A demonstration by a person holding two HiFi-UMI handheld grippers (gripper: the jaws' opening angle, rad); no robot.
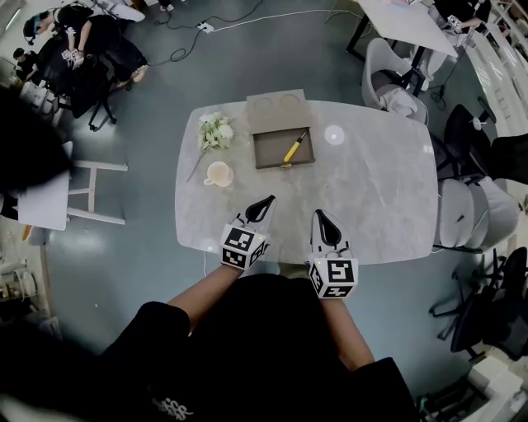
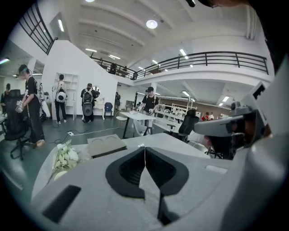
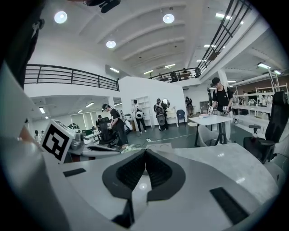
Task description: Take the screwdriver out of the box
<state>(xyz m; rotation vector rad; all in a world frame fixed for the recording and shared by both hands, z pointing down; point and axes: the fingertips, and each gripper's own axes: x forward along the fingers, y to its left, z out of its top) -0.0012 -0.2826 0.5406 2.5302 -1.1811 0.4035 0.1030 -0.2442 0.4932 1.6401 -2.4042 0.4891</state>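
Note:
A yellow-handled screwdriver (image 1: 294,147) lies inside an open brown box (image 1: 262,153) near the far edge of the marble table (image 1: 371,189); the box lid (image 1: 278,109) stands up behind it. My left gripper (image 1: 269,199) hovers over the table's near half, its jaws shut with nothing between them. To its right my right gripper (image 1: 318,214) is also shut and empty. Both stay well short of the box. In the left gripper view the box lid (image 2: 106,145) shows ahead past the shut jaws (image 2: 145,149). The right gripper view shows its jaws (image 3: 145,151) closed tip to tip.
White flowers (image 1: 214,130) and a cream cup (image 1: 219,174) sit left of the box, a small round white disc (image 1: 334,134) to its right. Chairs (image 1: 462,206) stand at the table's right, another table (image 1: 408,21) beyond. People stand across the room (image 2: 61,97).

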